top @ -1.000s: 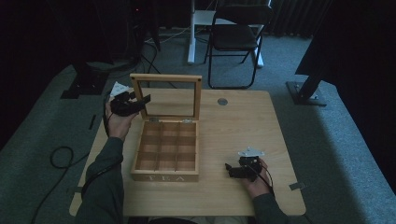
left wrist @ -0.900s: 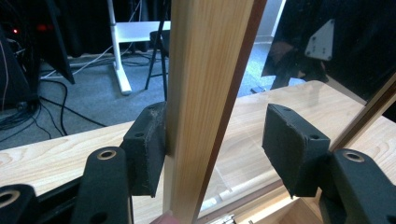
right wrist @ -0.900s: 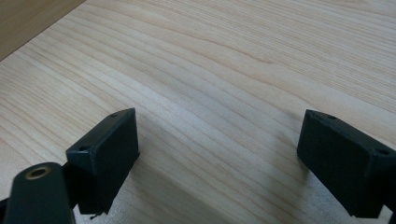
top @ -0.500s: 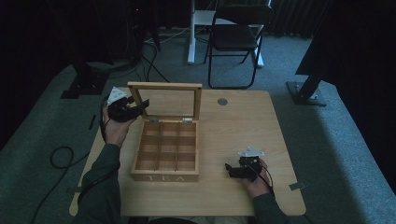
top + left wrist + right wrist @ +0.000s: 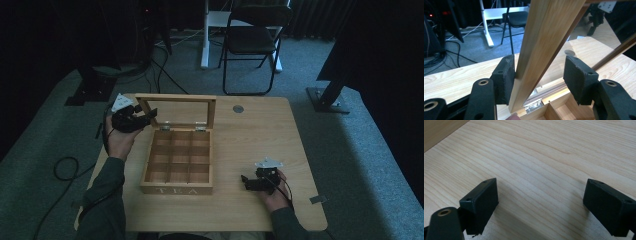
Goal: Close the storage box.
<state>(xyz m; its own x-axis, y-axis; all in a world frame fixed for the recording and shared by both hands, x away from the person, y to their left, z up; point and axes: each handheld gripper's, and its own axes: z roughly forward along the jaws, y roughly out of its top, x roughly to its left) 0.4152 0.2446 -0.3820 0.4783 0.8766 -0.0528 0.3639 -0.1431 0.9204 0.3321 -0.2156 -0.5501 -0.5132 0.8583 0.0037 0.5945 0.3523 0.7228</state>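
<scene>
**Lid frame between my left jaws**

My left claw (image 5: 150,116) has just been closing, with the side bar of the lid (image 5: 541,47) between its pads; one pad touches the bar, the other stands apart, so no grip yet. The lid stands almost upright on the tea box (image 5: 176,188). I judge the frame stiff and light, but its pane fragile, so I take the wood. My right claw (image 5: 244,181) rests open on the table (image 5: 554,152), well apart.

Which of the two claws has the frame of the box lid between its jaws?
The left claw: the wooden lid frame stands between its jaws, against one pad. The right claw rests over bare table, nothing between its jaws.
</scene>
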